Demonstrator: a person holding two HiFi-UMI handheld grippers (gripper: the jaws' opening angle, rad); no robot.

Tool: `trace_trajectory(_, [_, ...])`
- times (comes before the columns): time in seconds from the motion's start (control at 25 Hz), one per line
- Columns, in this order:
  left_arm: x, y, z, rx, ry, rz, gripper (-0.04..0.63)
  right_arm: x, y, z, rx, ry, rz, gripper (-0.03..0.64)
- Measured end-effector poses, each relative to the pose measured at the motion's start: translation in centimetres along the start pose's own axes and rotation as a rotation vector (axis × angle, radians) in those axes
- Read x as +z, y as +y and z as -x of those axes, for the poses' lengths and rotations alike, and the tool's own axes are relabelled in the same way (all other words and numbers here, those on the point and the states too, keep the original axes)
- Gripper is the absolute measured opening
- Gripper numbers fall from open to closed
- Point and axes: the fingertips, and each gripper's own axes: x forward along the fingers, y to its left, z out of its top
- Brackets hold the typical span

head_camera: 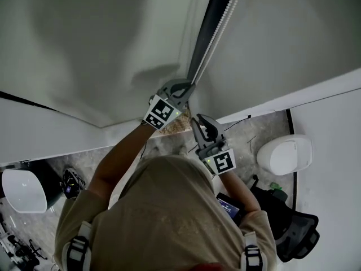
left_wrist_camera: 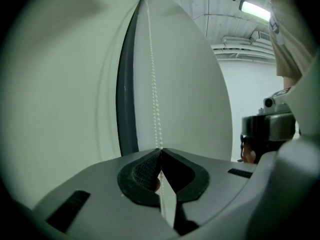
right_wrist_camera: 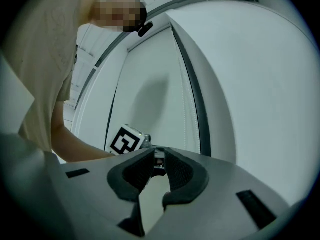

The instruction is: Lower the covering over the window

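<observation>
Bead chain [left_wrist_camera: 154,84], apparently between closed left fingers [left_wrist_camera: 141,173]

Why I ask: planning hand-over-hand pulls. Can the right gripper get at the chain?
Probably yes: right gripper, jaws apart and empty, hangs close by the left gripper clamping the chain.

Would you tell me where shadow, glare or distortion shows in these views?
Head view: a soft shadow lies on the blind by the left tongs. Left gripper view: fisheye bows the strip beside the chain, corners black, the ceiling lamp glares. Right gripper view: same vignette, another shadow on the blind.
</observation>
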Motion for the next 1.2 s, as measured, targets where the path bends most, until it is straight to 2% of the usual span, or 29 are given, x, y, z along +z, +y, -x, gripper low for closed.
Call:
trace_trajectory(0.08, [-0.1, -0.5, 1.5, 0.008, -0.027, 0.007, 0.02, 0.6, -0.1, -0.6, -0.022, -0.013, 0.013, 0.05])
trace_trajectory(0.2, [-0.3, -1.5, 3.8, 0.001, -0.087, 0.062, 0.02, 1.3, -0.2, -1.7, -0.045, -0.011, 0.017, 0.051])
trace_trajectory(0.28, [-0.5, -1.8, 5.2, -0.003, -0.12, 0.091, 0.02, 1.2, 0.0, -2.9, -0.03, 0.007, -0.012, 0.08])
trace_trajectory(0.36, [-0.5, -2.3, 6.3, -0.004, -0.133, 0.09, 0.018, 1.4, 0.3, -4.1, 0.001, 0.013, -0.047, 0.107])
trace_trajectory(0.52, [-0.7, -3.2, 8.0, -0.003, -0.139, 0.062, 0.018, 2.5, 1.8, -5.6, 0.054, 0.003, -0.051, 0.11])
trace_trajectory(0.8, [-1.2, -4.3, 10.0, -0.006, -0.151, 0.048, 0.017, 3.6, 2.6, -7.3, 0.057, -0.022, -0.025, 0.109])
trace_trajectory(0.88, [-1.4, -4.9, 10.5, -0.008, -0.147, 0.041, 0.017, 4.0, 3.0, -7.1, 0.057, -0.024, -0.023, 0.093])
trace_trajectory(1.0, [-2.3, -5.5, 10.8, -0.009, -0.131, 0.037, 0.017, 3.7, 3.3, -7.0, 0.064, -0.006, -0.047, 0.013])
trace_trajectory(1.08, [-2.8, -5.8, 11.0, -0.036, -0.14, 0.088, 0.017, 3.6, 3.1, -7.1, 0.075, -0.005, -0.074, 0.009])
trace_trajectory(1.16, [-2.5, -5.6, 11.9, -0.097, -0.21, 0.232, 0.037, 3.4, 3.0, -7.0, 0.087, -0.002, -0.071, 0.008])
trace_trajectory(1.2, [-1.9, -4.9, 12.7, -0.114, -0.257, 0.304, 0.145, 2.8, 3.0, -7.1, 0.095, 0.012, -0.074, 0.008])
